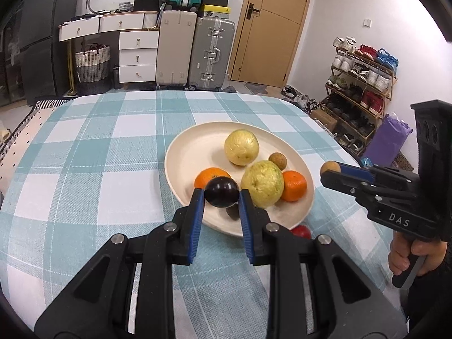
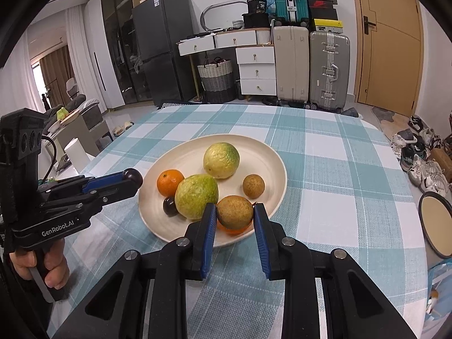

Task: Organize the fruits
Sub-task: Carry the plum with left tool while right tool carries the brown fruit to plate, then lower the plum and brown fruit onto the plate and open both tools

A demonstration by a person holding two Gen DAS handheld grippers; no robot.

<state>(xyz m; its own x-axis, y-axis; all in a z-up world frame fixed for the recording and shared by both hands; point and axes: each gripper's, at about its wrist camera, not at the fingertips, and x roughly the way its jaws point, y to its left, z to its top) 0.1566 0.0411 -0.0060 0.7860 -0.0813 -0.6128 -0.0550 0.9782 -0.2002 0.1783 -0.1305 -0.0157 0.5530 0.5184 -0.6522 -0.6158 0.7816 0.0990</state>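
Bright, even indoor light; soft shadows; heavy fisheye warp, dark corners.

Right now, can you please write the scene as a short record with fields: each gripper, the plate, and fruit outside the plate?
left gripper: shut on dark plum, held over the plate's near edge
right gripper: shut on brown fruit, held over the plate's near edge
plate: cream, on the checked cloth
on plate: two guavas, two oranges, small brown fruit, dark fruit
off plate: red fruit on the cloth beside the near rim
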